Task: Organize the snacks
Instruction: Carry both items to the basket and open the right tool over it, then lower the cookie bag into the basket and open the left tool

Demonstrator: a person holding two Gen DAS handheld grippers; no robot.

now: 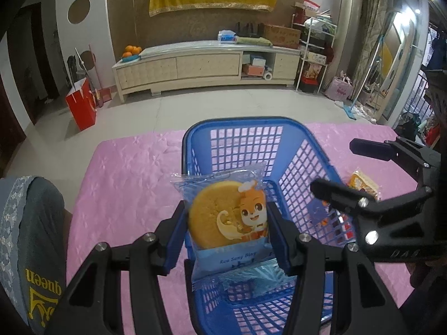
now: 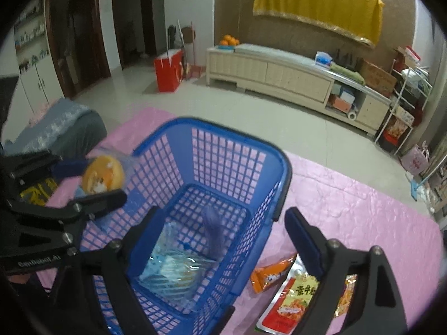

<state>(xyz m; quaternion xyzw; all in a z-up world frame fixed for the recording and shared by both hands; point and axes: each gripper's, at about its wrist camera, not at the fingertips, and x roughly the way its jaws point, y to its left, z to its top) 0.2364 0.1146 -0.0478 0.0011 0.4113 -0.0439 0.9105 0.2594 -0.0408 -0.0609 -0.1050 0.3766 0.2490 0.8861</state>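
My left gripper (image 1: 226,223) is shut on a blue cake packet (image 1: 227,220) with a round yellow cake and a cartoon figure, and holds it above the near edge of the blue mesh basket (image 1: 304,167). The packet also shows in the right wrist view (image 2: 103,176). A clear blue packet (image 2: 173,270) lies on the basket's floor. My right gripper (image 2: 220,240) is open and empty over the basket's (image 2: 232,128) right wall. An orange packet (image 2: 268,276) and a red and yellow packet (image 2: 290,304) lie on the pink cloth (image 2: 363,217) beside the basket.
A grey garment with yellow print (image 1: 36,251) lies at the table's left. An orange snack packet (image 1: 363,184) lies right of the basket. A cream TV cabinet (image 1: 206,67) and a red bag (image 1: 81,106) stand on the floor beyond the table.
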